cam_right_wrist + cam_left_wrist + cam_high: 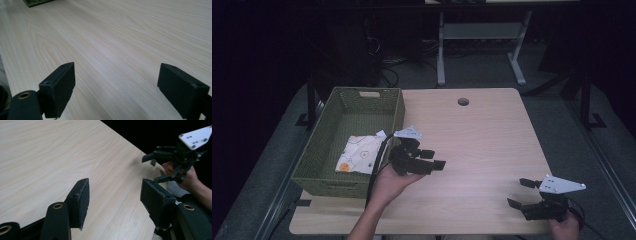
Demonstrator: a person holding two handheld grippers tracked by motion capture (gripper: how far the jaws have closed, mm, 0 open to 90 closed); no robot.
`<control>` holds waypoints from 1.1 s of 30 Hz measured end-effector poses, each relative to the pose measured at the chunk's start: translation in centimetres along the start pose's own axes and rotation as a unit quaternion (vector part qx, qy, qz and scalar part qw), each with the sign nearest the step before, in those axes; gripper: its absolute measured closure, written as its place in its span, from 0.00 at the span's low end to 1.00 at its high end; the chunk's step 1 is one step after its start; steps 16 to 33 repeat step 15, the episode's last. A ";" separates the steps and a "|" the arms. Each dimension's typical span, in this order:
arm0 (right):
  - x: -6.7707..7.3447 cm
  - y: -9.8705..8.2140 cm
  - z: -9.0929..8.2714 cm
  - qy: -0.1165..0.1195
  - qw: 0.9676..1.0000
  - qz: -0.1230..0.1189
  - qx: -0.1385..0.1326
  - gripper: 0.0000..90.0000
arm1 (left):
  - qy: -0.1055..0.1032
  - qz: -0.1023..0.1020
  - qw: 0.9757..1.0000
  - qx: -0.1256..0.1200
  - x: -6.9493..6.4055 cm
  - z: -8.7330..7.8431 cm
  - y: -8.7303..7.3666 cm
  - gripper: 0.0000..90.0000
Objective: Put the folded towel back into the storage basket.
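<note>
A green woven basket (322,145) stands at the table's left side, and a folded white cloth with small printed figures (360,154) lies in it. My left gripper (433,159) hovers just right of the basket, open and empty, pointing right. In the left gripper view its jaws (113,200) stand wide apart over bare wood. My right gripper (518,192) is near the table's front right corner, open with nothing between its fingers. The right gripper view shows its jaws (120,87) spread over the tabletop. The right gripper (156,167) also appears far off in the left gripper view, held by a hand.
The light wooden table (482,140) has a round cable hole (463,101) near its far edge. A corner of the basket (37,2) shows at the top left of the right gripper view. Dark floor, cables and a white desk frame (477,45) lie beyond the table.
</note>
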State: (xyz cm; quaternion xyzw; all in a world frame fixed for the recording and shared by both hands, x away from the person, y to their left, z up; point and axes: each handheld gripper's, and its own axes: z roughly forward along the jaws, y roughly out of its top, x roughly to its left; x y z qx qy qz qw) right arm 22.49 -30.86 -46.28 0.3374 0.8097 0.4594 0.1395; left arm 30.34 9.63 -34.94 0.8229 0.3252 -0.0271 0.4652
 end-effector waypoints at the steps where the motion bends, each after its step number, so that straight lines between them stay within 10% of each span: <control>1: 0.0 0.0 0.0 0.000 1.000 0.000 0.000 0.16 | 0.003 0.001 1.000 0.000 -0.2 0.3 -0.1 0.46; 15: 0.0 0.2 -0.1 0.004 1.000 -0.008 0.000 0.15 | -0.022 0.043 0.999 0.025 -2.6 3.7 -1.6 0.42; 33: 0.0 0.2 -0.1 0.004 1.000 -0.008 0.000 0.15 | -0.022 0.043 0.999 0.025 -2.6 3.7 -1.6 0.42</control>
